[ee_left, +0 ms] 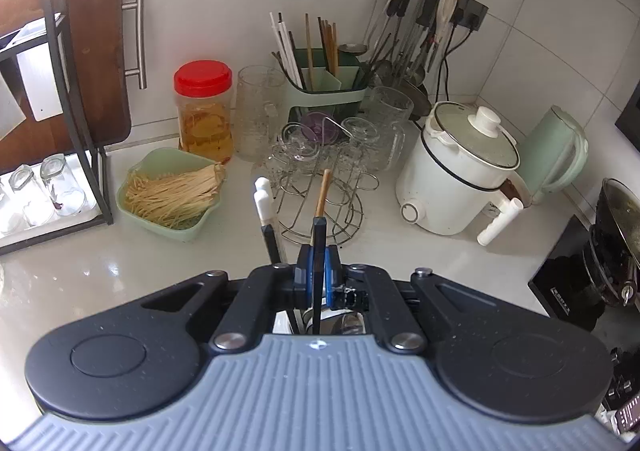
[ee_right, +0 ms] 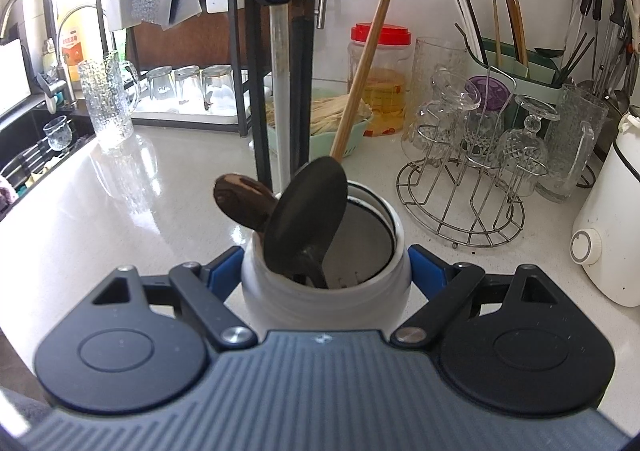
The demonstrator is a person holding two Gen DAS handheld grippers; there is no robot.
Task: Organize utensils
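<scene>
My right gripper (ee_right: 326, 271) is shut on a white ceramic utensil jar (ee_right: 280, 291) standing on the counter. In the jar are a black spoon with a wooden handle (ee_right: 308, 211), a dark brown spoon (ee_right: 240, 203) and upright black and white handled utensils (ee_right: 280, 91). My left gripper (ee_left: 316, 271) is shut on a thin black utensil handle (ee_left: 319, 251) with a wooden end (ee_left: 323, 191); it holds it upright over the jar mouth (ee_left: 336, 321). A white-tipped utensil (ee_left: 264, 203) stands beside it.
A green chopstick caddy (ee_left: 324, 83), a hanging utensil rack (ee_left: 420, 11), a wire rack of glasses (ee_right: 480, 155), a white cooker (ee_left: 452, 171), a red-lidded jar (ee_left: 204, 111), a green noodle dish (ee_left: 172, 195), a dish rack (ee_right: 180, 91) and a sink (ee_right: 32, 139) surround the counter.
</scene>
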